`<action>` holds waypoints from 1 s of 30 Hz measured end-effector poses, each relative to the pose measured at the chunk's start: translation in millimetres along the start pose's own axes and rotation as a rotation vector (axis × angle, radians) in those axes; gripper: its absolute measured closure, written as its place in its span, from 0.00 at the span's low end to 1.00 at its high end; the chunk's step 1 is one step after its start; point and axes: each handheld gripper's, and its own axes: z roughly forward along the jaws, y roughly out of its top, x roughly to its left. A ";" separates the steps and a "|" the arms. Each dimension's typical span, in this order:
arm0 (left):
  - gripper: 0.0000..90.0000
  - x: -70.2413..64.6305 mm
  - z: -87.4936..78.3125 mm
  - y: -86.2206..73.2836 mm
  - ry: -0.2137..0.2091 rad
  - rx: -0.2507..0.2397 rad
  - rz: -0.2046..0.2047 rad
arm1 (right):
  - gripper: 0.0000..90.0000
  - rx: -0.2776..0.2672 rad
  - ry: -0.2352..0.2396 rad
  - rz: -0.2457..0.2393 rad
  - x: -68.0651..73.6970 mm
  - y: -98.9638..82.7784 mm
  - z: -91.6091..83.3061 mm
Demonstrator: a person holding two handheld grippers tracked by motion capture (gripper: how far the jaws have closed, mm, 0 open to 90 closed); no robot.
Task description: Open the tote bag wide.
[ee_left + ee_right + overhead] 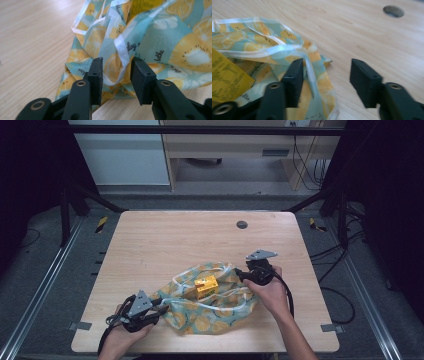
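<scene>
At the near edge of a pale wooden table (150, 240), a person's left hand (120, 335) holds the left gripper (161, 309) against the near-left corner of a crumpled bag (215, 312) printed with lemon slices on light blue. Seen from the left gripper view, its two black jaws stand partly apart, with a white ribbon-like handle (122, 53) and a fold of the bag (160, 42) lying in the gap between them; the pads do not press on the fabric, so nothing is clamped. Just beyond, the bag lies in the middle of the near half of the table, rumpled and open at the top, and a yellow box (206, 286) sits in its mouth, tilted, with white handle loops curling around it. On the far-right side of the bag, the right hand (272, 292) carries the right gripper (239, 272), a grey three-cornered plate on top. In the right gripper view its jaws are spread fairly wide; the bag's edge and a white strap (310, 70) rest against the left jaw, while the other stands clear over bare wood. Farther off, a round hole (242, 224) marks the table near its far edge.
</scene>
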 end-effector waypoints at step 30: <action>0.54 2.2 -38.7 49.1 0.042 -0.073 0.023 | 0.25 -0.051 0.195 -0.157 59.0 -22.0 -88.9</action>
